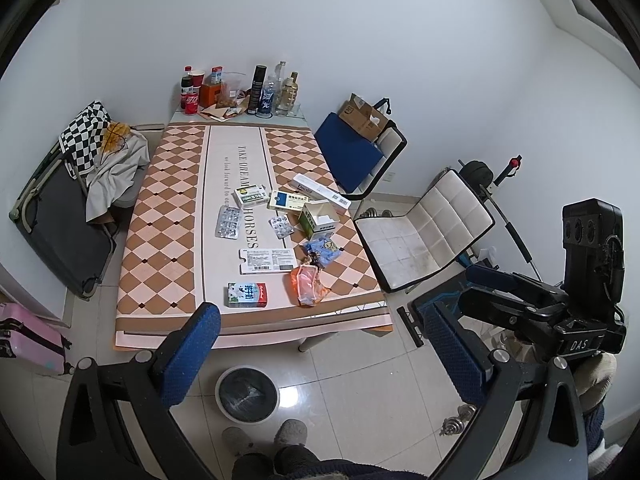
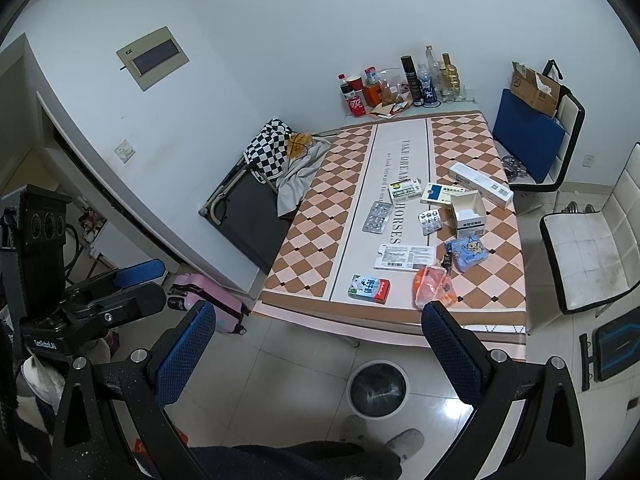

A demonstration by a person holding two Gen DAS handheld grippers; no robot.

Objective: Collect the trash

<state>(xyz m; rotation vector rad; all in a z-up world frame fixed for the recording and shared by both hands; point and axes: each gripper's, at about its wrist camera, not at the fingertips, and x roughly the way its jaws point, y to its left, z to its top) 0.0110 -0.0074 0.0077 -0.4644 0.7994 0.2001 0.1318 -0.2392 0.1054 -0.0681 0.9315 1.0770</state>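
Observation:
Litter lies on the near half of a diamond-patterned table (image 1: pixel 160 216) (image 2: pixel 320 208). It includes a green-and-red milk carton (image 1: pixel 247 294) (image 2: pixel 369 289), a crumpled orange wrapper (image 1: pixel 308 284) (image 2: pixel 434 288) and a blue tissue pack (image 1: pixel 322 250) (image 2: pixel 466 252). There are also foil blister packs (image 1: pixel 228 222) (image 2: pixel 376 217), a flat white card (image 1: pixel 267 260) and several medicine boxes (image 1: pixel 320 218) (image 2: pixel 468 210). A round bin with a black liner (image 1: pixel 247 394) (image 2: pixel 378 390) stands on the floor before the table. My left gripper (image 1: pixel 320 356) and right gripper (image 2: pixel 318 360) hover above the floor short of the table, both open and empty.
Bottles, cans and a red cup (image 1: pixel 240 88) crowd the table's far end. A white chair (image 1: pixel 420 236) and a chair with a blue board and carton (image 1: pixel 360 140) stand to the right. A folding cot (image 1: pixel 60 220) and pink suitcase (image 1: pixel 28 340) are on the left. A dumbbell (image 1: pixel 456 424) and slippered feet (image 1: pixel 264 440) are on the floor.

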